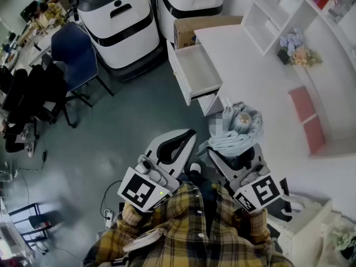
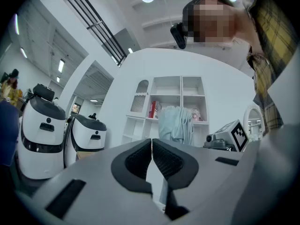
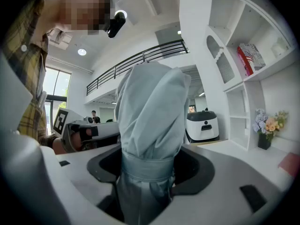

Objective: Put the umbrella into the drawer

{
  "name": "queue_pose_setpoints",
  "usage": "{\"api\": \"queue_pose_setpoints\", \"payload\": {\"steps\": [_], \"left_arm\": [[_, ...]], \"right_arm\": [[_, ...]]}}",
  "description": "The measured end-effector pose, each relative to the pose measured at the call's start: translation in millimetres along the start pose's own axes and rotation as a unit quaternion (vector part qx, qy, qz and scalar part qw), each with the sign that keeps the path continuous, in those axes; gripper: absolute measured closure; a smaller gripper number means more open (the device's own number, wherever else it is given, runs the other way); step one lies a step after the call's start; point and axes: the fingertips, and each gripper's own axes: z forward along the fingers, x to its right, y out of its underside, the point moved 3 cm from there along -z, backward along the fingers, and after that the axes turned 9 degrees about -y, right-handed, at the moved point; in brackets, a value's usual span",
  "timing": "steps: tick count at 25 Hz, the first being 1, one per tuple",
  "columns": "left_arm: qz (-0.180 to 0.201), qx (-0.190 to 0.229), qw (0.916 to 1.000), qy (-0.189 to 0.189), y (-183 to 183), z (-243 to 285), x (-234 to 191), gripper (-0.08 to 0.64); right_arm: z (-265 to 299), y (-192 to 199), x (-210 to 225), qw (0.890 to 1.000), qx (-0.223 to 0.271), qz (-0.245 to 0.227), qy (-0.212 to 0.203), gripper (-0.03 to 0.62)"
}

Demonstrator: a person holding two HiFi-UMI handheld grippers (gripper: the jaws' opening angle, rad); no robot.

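Umbrella [image 1: 238, 128] clamped upright between fingers of right gripper [image 1: 235, 151].
Left gripper [image 1: 183, 141] level beside it, fingers together (empty); open drawer [image 1: 179, 71] farther off.

The umbrella [image 1: 236, 133] is folded, a pale blue-grey bundle of loosely bunched cloth. A strap of the same cloth cinches it near its lower end. It stands between the jaws of the right gripper [image 1: 238, 152], which clamp it at the strapped part. In the right gripper view the umbrella [image 3: 150, 121] rises upright out of the gripper [image 3: 150, 168], its loose folds widening above the strap. A small round knob tops it in the head view.

The drawer [image 1: 196, 71] is white and shallow. It is pulled well out of the worktop's front, its inside showing. It lies ahead of the right gripper and somewhat to its left, well apart from the umbrella.
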Motion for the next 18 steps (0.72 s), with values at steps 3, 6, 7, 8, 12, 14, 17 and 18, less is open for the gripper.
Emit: {"api": "queue_pose_setpoints", "payload": {"steps": [3,6,7,8,12,14,17,18], "left_arm": [[0.001,0.005,1.0,0.004,0,1,3,0.537],[0.004,0.004,1.0,0.005,0,3,7,0.537],[0.005,0.004,1.0,0.004,1,4,8,0.537],[0.005,0.005,1.0,0.003,1,6,9,0.537],[0.01,0.008,0.9999,0.002,0,13,16,0.537],[0.013,0.011,0.9999,-0.001,1,17,20,0.537],[0.016,0.014,0.9997,-0.009,3,21,25,0.537],[0.017,0.015,0.9996,-0.013,4,22,26,0.537]], "right_arm": [[0,1,0,1.0,-0.001,-0.002,-0.003,0.282],[-2,1,1,1.0,0.002,0.0,-0.007,0.282],[-3,1,2,1.0,0.002,0.001,-0.008,0.282],[-5,0,4,1.0,0.002,0.003,-0.009,0.282],[-13,-1,12,1.0,0.005,0.007,-0.013,0.282],[-17,0,17,1.0,0.009,0.009,-0.016,0.282],[-24,0,25,1.0,0.013,0.007,-0.021,0.282],[-25,1,27,1.0,0.013,0.005,-0.024,0.282]]}}
